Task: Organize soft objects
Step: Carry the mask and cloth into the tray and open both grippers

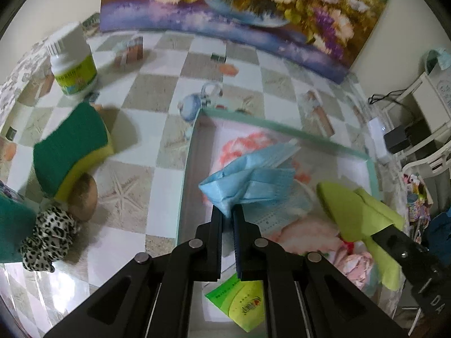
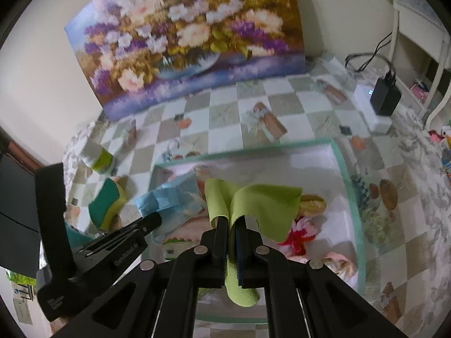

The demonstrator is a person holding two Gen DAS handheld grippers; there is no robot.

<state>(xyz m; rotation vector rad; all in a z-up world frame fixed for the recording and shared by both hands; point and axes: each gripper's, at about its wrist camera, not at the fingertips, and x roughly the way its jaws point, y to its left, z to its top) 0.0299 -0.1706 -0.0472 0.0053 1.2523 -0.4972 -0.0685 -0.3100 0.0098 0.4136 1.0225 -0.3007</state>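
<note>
Checkered oilcloth surface [image 1: 157,174], floral painting behind. Your left tool [image 1: 227,211] pinched the crumpled pale-blue face mask [image 1: 248,180], your right tool [image 2: 231,221] the lime-green soft cloth [image 2: 262,205]; both hung over the shallow green-rimmed floral box [image 1: 282,129], likely for dropping inside.

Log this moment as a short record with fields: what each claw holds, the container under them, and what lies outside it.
left claw: shut on a light blue pleated face mask
right claw: shut on a lime green soft cloth
container: shallow floral-lined box with a teal rim, below both claws
already in box: green printed packet, pink crumpled fabric
outside box: green and yellow sponge, leopard-print fabric scrunchie, white plastic bottle with a green label
surface: checked tablecloth
</note>
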